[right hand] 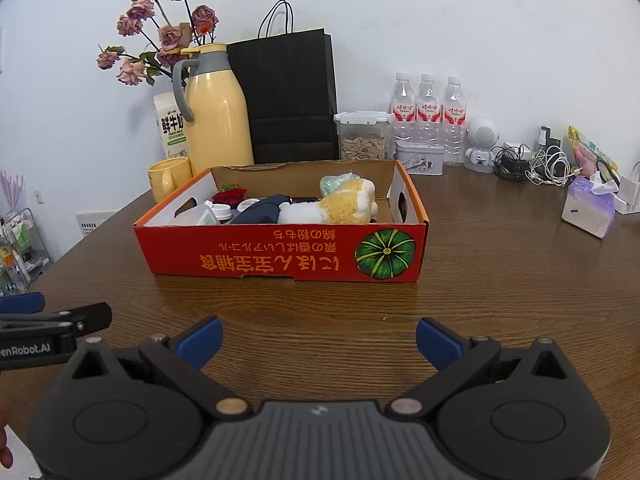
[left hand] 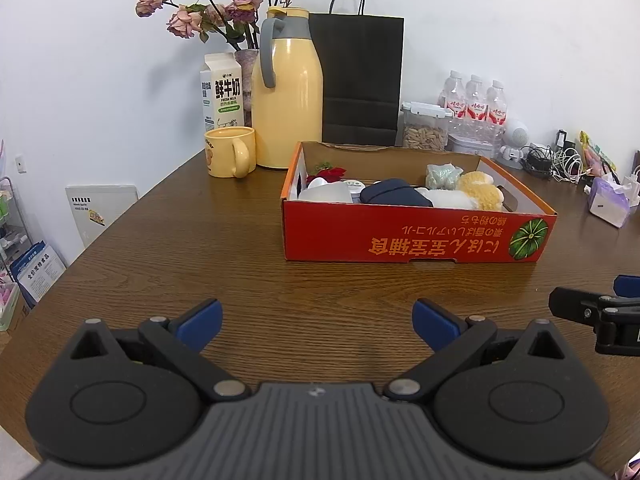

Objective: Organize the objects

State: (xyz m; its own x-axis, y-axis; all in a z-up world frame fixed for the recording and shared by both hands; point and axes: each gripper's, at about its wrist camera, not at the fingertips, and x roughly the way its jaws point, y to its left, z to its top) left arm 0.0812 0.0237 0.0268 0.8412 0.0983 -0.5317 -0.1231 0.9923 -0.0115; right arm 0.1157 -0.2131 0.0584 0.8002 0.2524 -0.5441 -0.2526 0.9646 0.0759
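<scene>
From the left wrist view, the left gripper (left hand: 317,322) hovers over the brown wooden table (left hand: 200,248), its blue-padded jaws spread wide and holding nothing. Ahead sits the shallow red cardboard box (left hand: 416,236), holding a yellow-and-white plush toy (left hand: 476,190), a dark navy pouch (left hand: 392,196) and a white cap (left hand: 326,191). A yellow mug (left hand: 231,152) stands left of the box.

From the right wrist view, the right gripper (right hand: 319,340) is likewise spread and empty, near the box's front wall; a lavender tissue pack (right hand: 588,210) lies well apart to the right
</scene>
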